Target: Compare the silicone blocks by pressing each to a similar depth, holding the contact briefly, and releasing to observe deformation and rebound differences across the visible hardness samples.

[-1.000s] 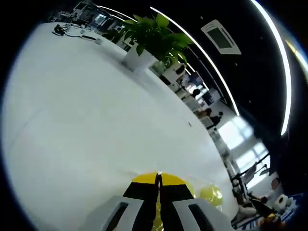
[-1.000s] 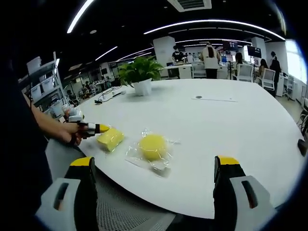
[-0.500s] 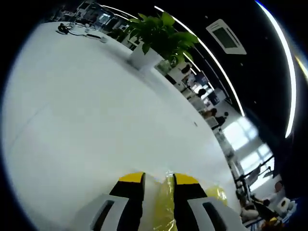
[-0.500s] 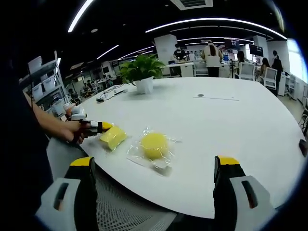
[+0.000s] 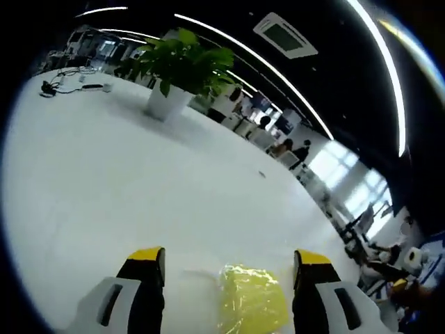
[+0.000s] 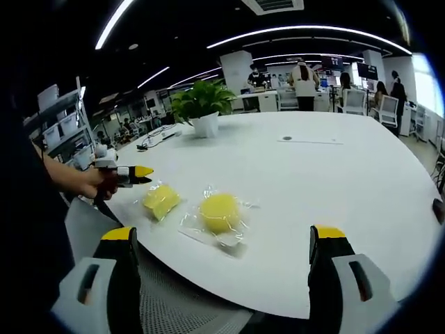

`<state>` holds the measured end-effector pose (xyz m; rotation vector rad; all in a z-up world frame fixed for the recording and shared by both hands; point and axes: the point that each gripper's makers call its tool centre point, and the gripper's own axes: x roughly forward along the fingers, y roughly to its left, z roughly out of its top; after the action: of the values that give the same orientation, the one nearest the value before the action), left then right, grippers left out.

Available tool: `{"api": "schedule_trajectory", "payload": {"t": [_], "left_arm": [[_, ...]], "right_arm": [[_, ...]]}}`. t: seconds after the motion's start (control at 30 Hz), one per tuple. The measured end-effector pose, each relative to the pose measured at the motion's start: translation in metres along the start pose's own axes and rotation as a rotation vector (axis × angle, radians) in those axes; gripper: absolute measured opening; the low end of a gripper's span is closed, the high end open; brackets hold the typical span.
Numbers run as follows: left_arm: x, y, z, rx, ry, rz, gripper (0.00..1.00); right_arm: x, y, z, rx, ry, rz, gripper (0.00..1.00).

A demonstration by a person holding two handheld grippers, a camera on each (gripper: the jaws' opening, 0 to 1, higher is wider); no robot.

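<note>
In the left gripper view, the left gripper (image 5: 228, 261) stood with its yellow-tipped jaws wide apart and nothing held between them. The yellow block (image 5: 253, 306) lay in its clear wrapper on the white table (image 5: 125, 188), in the gap between the jaws and touching neither; its long axis appeared to run roughly along the jaws' line, away from the camera. A potted plant (image 5: 175, 73) stood on the far part of the table, and cables (image 5: 55, 82) lay at the far left edge. In the right gripper view, the right gripper (image 6: 221, 242) was likewise fully open and empty, its two jaws framing the near table edge (image 6: 264, 285). In that view the yellow block (image 6: 160, 200) rested flat on the table at the near left, its long axis running obliquely from near left to far right. Just to its right, apart from it, lay the round yellow sample (image 6: 219, 212) in a crumpled clear bag (image 6: 229, 239); being round, it showed no distinct long axis. The left gripper (image 6: 137, 173) appeared at the left of that view, held in a person's hand (image 6: 97, 184), its yellow tips just beside the block's left end and pointing toward the right; whether the tips touched the wrapper could not be told. The potted plant (image 6: 203, 108) stood far across the table, and people (image 6: 304, 85) stood in the office beyond.
</note>
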<state>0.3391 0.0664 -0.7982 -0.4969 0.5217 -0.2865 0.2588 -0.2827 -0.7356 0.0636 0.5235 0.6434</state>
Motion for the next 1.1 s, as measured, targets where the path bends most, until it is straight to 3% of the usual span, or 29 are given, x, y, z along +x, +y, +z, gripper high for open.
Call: {"api": "schedule_trajectory", "payload": {"t": [0.07,0.13,0.27,0.43,0.6,0.8,0.97,1.1], "left_arm": [[-0.003,0.0,0.002,0.043,0.001,-0.01,0.81],[-0.011,0.001,0.002,0.136,0.019,-0.029,0.83],[-0.024,0.005,0.006,0.176,0.025,-0.031,0.86],[-0.042,0.006,0.011,0.283,0.042,-0.038,0.88],[-0.061,-0.004,0.013,0.309,0.067,-0.056,0.92],[-0.076,-0.008,0.01,0.383,0.092,-0.055,0.97],[-0.085,-0.005,0.007,0.386,0.102,-0.04,1.0],[-0.091,-0.01,0.001,0.374,0.102,-0.082,1.0]], "right_arm": [[0.001,-0.001,0.001,-0.003,-0.001,-0.002,0.96],[0.002,-0.003,0.002,-0.003,-0.004,-0.004,0.96],[0.004,-0.003,0.001,-0.011,0.005,0.003,0.96],[0.006,-0.002,-0.002,-0.021,0.023,0.013,0.96],[0.007,-0.008,-0.001,-0.057,0.02,-0.009,0.96],[0.009,-0.011,-0.003,-0.041,0.022,0.006,0.96],[0.011,-0.012,-0.01,-0.065,0.042,0.012,0.96],[0.01,-0.013,-0.01,-0.075,0.038,0.006,0.96]]}}
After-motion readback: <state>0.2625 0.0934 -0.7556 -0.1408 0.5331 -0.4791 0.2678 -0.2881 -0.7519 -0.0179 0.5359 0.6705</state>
